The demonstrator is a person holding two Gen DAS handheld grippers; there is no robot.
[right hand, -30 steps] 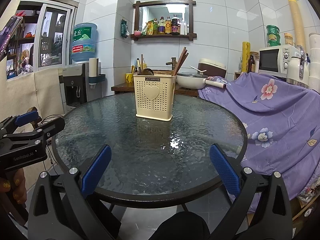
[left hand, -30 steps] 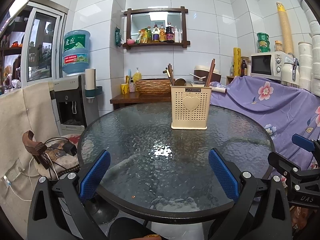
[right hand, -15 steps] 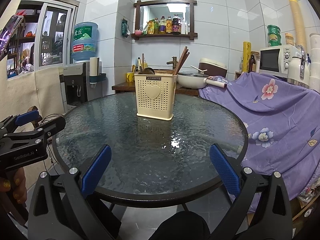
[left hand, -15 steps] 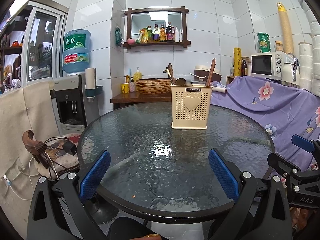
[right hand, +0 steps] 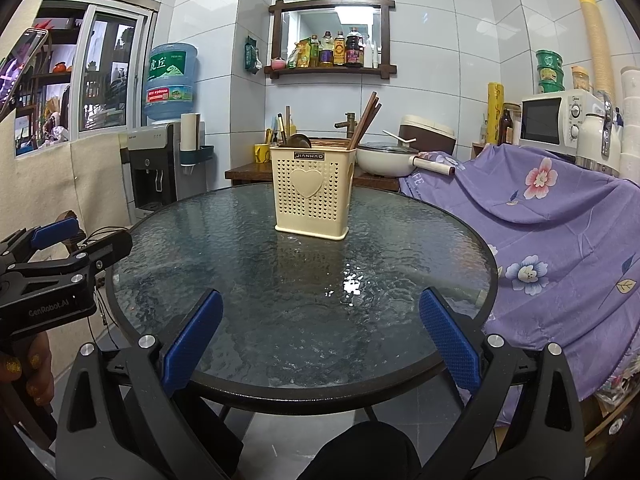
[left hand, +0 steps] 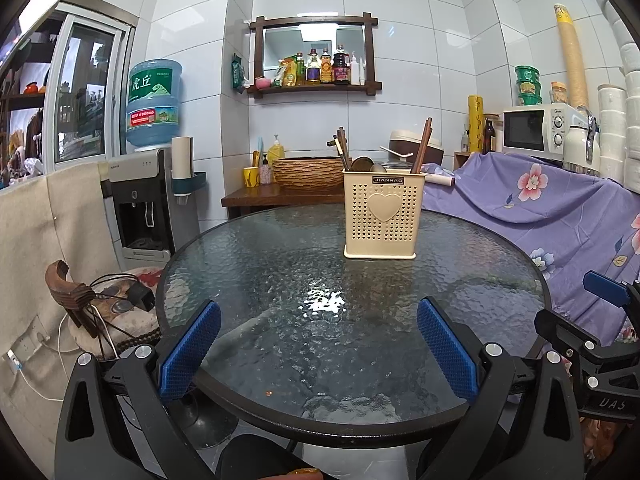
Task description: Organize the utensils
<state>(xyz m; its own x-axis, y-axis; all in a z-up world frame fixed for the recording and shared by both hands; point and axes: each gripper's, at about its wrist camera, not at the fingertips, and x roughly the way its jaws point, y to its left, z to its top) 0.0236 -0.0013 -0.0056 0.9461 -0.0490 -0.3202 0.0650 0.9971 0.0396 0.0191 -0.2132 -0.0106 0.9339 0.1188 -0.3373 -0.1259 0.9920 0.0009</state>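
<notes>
Utensils (left hand: 420, 148) stand in a cream holder (left hand: 382, 216) on the far side of the glass counter (left hand: 320, 320); left tool (left hand: 318, 348) and right tool (right hand: 320, 336) (both wide open, empty) hover at the near rim, best advanced level toward the protruding handles

White tiled walls (left hand: 420, 20), window (left hand: 86, 92), wall shelf (right hand: 332, 70)

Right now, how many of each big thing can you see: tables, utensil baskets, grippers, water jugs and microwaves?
Round glass table: 1
Cream utensil basket: 1
Grippers: 2, the left gripper and the right gripper, both with jaws open
Blue water jug: 1
White microwave: 1
Total: 6
The utensils inside the basket are too bunched to count.
</notes>
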